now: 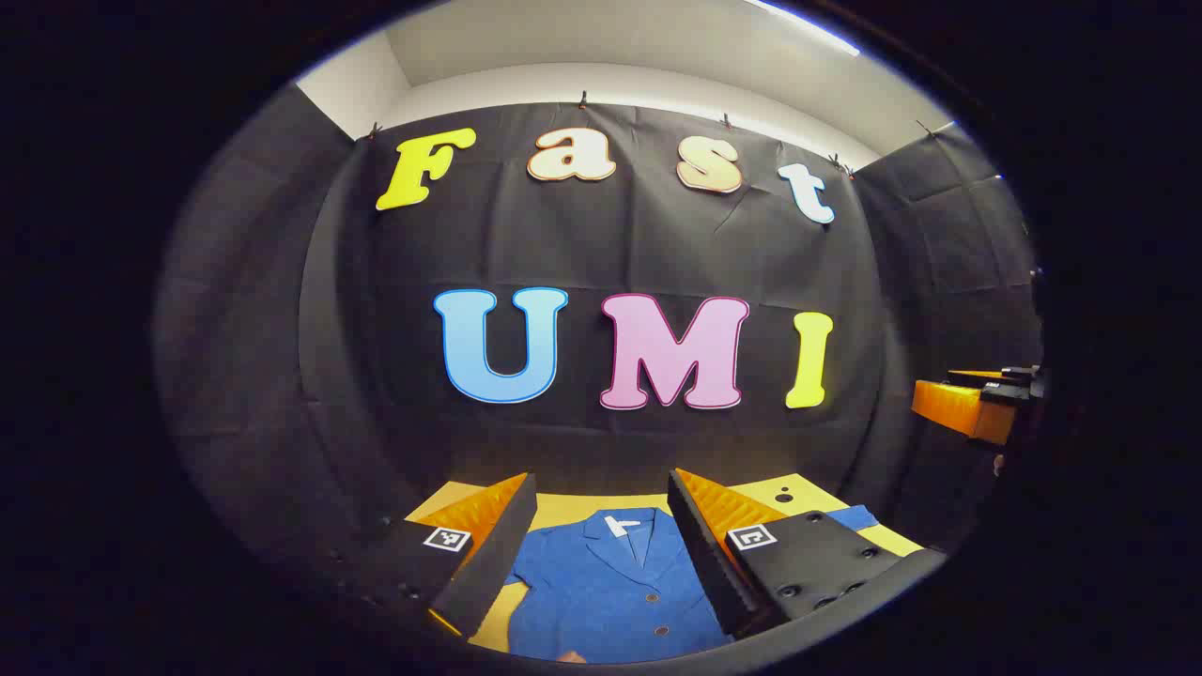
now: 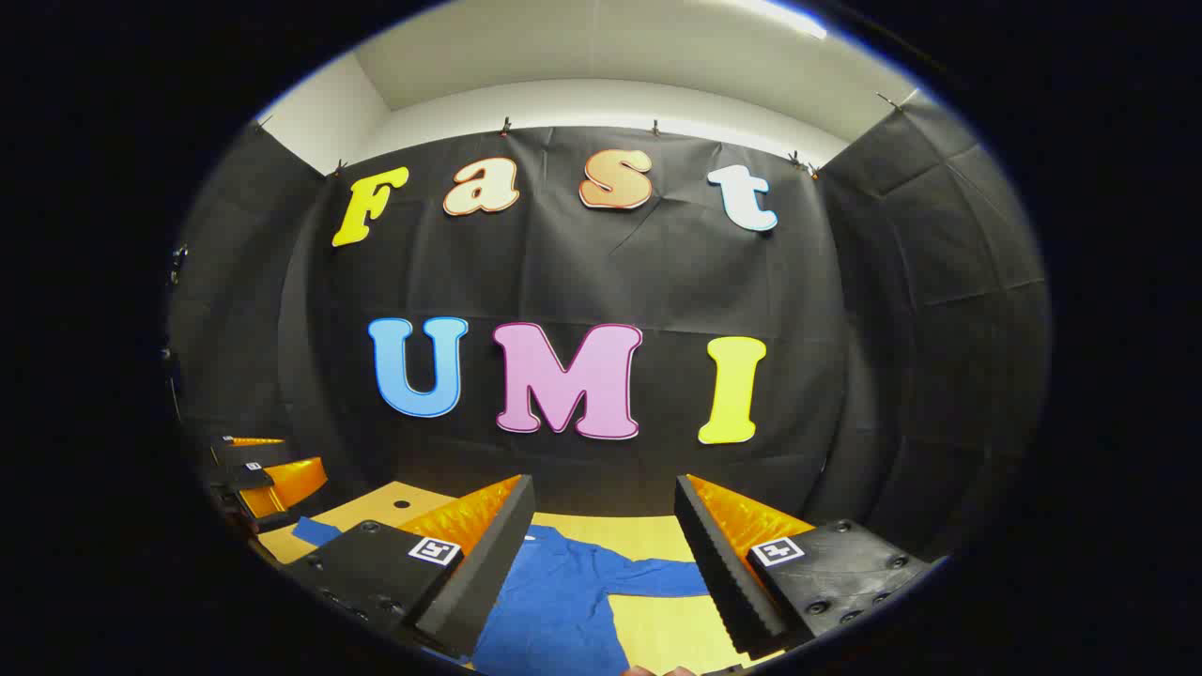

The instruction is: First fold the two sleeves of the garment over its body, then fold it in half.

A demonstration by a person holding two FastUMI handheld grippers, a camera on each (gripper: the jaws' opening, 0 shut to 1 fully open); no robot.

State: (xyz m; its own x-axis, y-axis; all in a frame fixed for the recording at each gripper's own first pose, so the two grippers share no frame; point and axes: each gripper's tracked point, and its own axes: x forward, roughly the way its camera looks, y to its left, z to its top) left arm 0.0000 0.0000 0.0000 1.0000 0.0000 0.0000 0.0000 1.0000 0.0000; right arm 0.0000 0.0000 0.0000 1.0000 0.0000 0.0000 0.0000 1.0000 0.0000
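A blue collared garment [image 1: 601, 582] with buttons down its front lies flat on the yellow table [image 1: 573, 507], collar toward the wall. My left gripper [image 1: 601, 481] hovers above its chest, open, with nothing between the fingers. One sleeve end [image 1: 855, 516] peeks out past the right finger. In the right gripper view the garment [image 2: 554, 591] lies below with one sleeve [image 2: 657, 577] stretched out sideways on the table [image 2: 657, 629]. My right gripper [image 2: 605, 483] hangs open over it, holding nothing. Each gripper shows at the edge of the other's view, the right gripper [image 1: 977, 404] and the left gripper [image 2: 268, 474].
The black cloth wall [image 1: 601, 253] closes off the far side just behind the table's back edge, and side walls stand left and right. A small dark hole [image 1: 781, 491] marks the tabletop near a back corner.
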